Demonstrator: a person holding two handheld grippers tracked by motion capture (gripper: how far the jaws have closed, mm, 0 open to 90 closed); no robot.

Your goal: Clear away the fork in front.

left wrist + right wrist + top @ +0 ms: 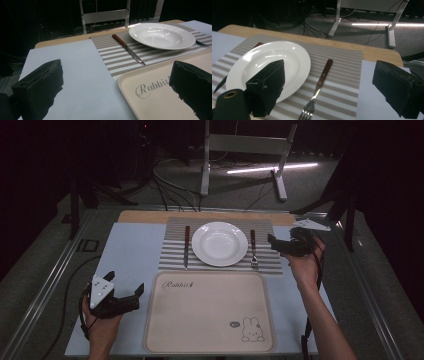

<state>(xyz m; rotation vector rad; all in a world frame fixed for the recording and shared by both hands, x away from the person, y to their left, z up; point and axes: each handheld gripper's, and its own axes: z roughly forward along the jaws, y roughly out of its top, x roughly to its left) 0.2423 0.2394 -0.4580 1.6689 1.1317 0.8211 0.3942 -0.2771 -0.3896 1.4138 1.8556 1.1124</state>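
Cream tray [210, 312] nearest, both hand-held grippers gaping empty, right one [280, 245] beside fork [254, 249], plate [220, 243] between fork and knife [186, 246]

1. Right gripper view: knife [222, 83] mostly hidden behind the plate [294, 60]; only the dark tip and a bit of handle show past the plate's rim.
2. Same view: fork [318, 87] tines cut off by the bottom edge, below the plate.
3. Left gripper view: fork [203, 43] almost wholly hidden behind the plate [162, 35].
4. High view: small logo [235, 324] on the tray [165, 340], beside the rabbit drawing, too small to read.
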